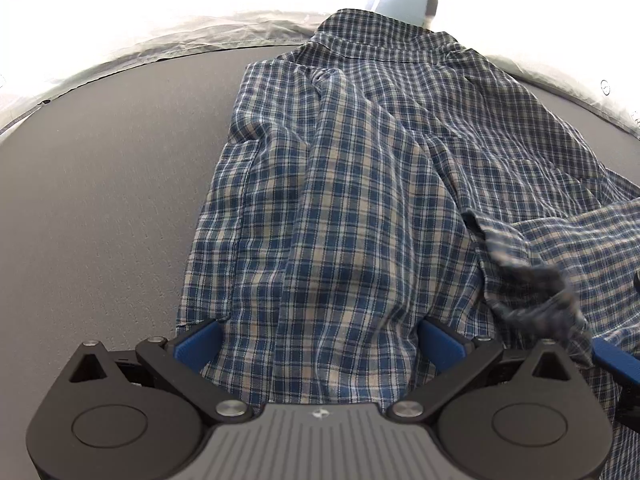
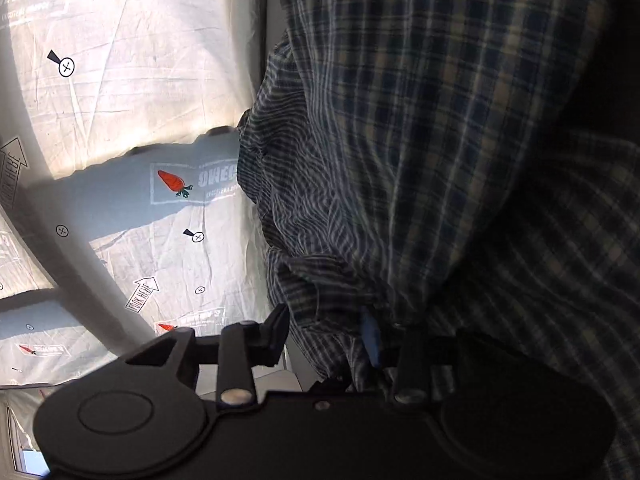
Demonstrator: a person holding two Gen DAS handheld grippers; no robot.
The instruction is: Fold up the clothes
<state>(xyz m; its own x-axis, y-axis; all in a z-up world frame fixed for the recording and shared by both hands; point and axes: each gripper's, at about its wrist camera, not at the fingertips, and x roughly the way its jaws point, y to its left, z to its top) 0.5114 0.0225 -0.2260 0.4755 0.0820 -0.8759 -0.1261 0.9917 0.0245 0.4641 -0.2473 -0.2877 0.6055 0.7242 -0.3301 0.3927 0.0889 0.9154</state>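
A blue, white and tan plaid shirt (image 1: 360,184) lies on the grey table (image 1: 100,200), collar at the far end. My left gripper (image 1: 320,340) stands open over the shirt's near hem, its blue pads (image 1: 200,344) wide apart and the cloth lying flat between them. In the left wrist view a blurred sleeve cuff (image 1: 532,288) hangs at a blue finger (image 1: 616,364) of my right gripper at the right edge. In the right wrist view the right gripper (image 2: 324,328) has its jaws apart. Bunched sleeve cloth (image 2: 320,280) sits between them and drapes over the blue pad (image 2: 370,340).
A white sheet (image 2: 160,220) printed with carrots and arrows lies beyond the table's edge and shows at the far rim (image 1: 160,40). Bare grey table stretches left of the shirt. Bright light washes out the background.
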